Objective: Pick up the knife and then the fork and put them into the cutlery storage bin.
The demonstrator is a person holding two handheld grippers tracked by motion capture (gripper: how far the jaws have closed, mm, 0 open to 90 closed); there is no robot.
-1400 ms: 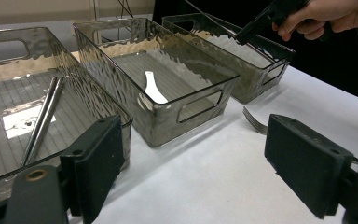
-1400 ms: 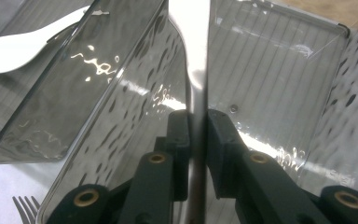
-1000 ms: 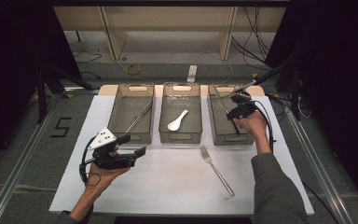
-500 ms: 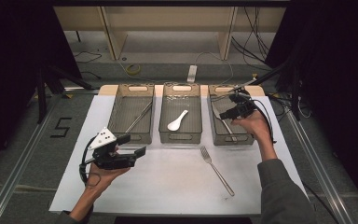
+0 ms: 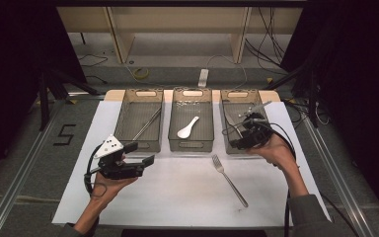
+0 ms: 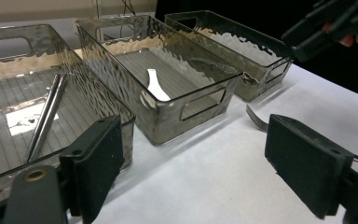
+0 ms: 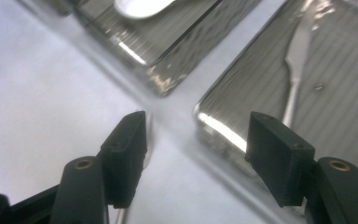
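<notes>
Bins, three in a row, sit at the upper centre of the high view on a white sheet (image 5: 187, 192): clear, ribbed, rectangular, with handle slots. Left bin (image 5: 139, 123) holds metal chopsticks (image 5: 146, 124); middle bin (image 5: 191, 123) holds a white spoon (image 5: 187, 128); right bin (image 5: 242, 123) holds a knife (image 5: 230, 122). A steel fork (image 5: 229, 180) lies on the sheet at lower centre-right. Left gripper (image 5: 143, 162) hovers at lower left, jaws apart. Right gripper (image 5: 236, 143) is at the right bin's near edge; its jaw state cannot be read here.

Left gripper view: left gripper (image 6: 193, 158) has flat black pads set wide apart, empty. Rippled bin walls, chopsticks (image 6: 44, 116) at left, spoon (image 6: 156, 86) at centre and fork tines (image 6: 256, 119) at right appear.

Right gripper view: right gripper (image 7: 196, 149) has jaws apart, empty, over the sheet beside the right bin's corner. Knife (image 7: 294, 70) lies at upper right, spoon bowl (image 7: 140, 5) at the top edge, and a thin metal stem, probably the fork, by the left jaw.
</notes>
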